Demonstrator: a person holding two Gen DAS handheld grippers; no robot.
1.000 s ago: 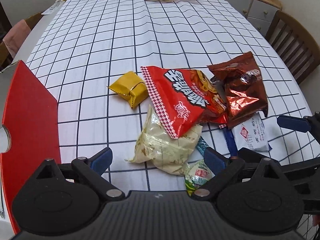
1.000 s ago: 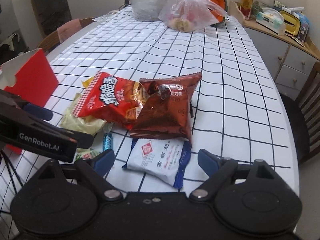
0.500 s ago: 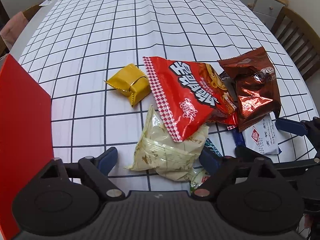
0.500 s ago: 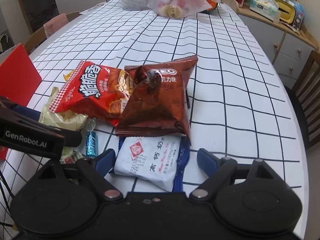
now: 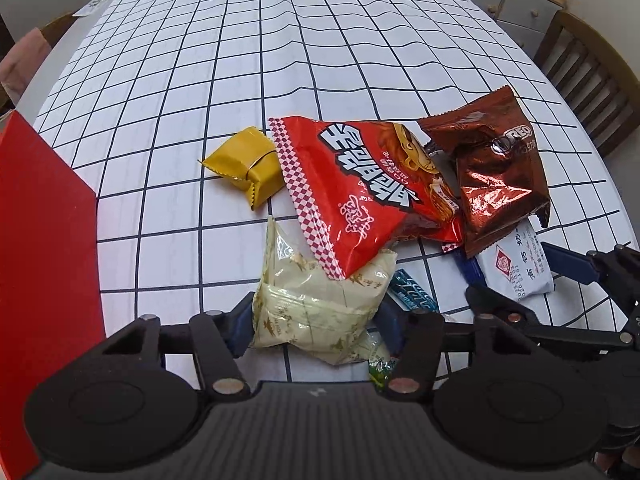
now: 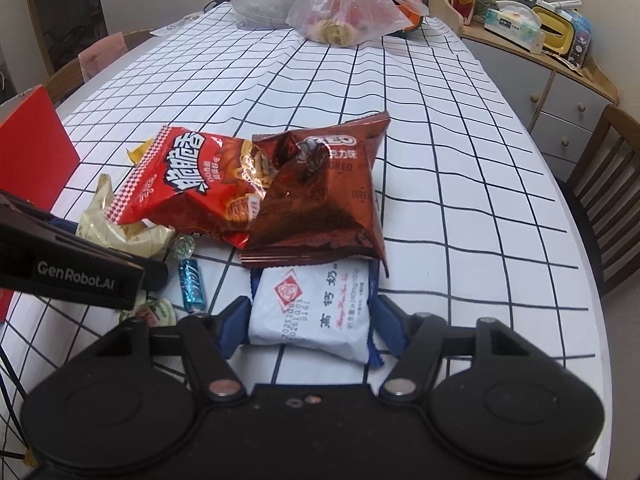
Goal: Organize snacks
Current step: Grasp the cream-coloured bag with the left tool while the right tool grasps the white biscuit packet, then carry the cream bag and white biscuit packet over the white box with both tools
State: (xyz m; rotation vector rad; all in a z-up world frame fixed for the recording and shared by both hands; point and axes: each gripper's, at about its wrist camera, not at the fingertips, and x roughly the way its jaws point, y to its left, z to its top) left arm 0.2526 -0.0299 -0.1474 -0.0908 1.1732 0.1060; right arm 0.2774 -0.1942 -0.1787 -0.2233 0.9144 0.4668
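Your left gripper (image 5: pixel 316 320) sits low over the grid-cloth counter (image 5: pixel 320 60), its jaws set on either side of the one cream packet (image 5: pixel 320 304) and touching its edges; whether they grip it cannot be told. Your right gripper (image 6: pixel 308 326) does the same with the one white-and-blue packet (image 6: pixel 312 312), blue fingers (image 6: pixel 230 326) against both sides, grip likewise uncertain.

Seven snacks lie clustered at the near edge. One red chip bag (image 5: pixel 360 192) rests across the cream packet's far end. One brown cookie bag (image 5: pixel 496 176) leans on the red bag at its 3 o'clock and covers the far end of the white-and-blue packet (image 5: pixel 516 264). One yellow packet (image 5: pixel 248 164) lies just beside the red bag at 9 o'clock. One small blue candy (image 6: pixel 192 280) and one green-and-white sweet (image 6: pixel 154 312) lie between the two grippers.

One red box (image 5: pixel 44 240) stands at 9 o'clock of the pile. At the counter's 12 o'clock end, one clear plastic bag (image 6: pixel 348 8) holds food. One wooden chair (image 6: pixel 608 192) stands at 3 o'clock.
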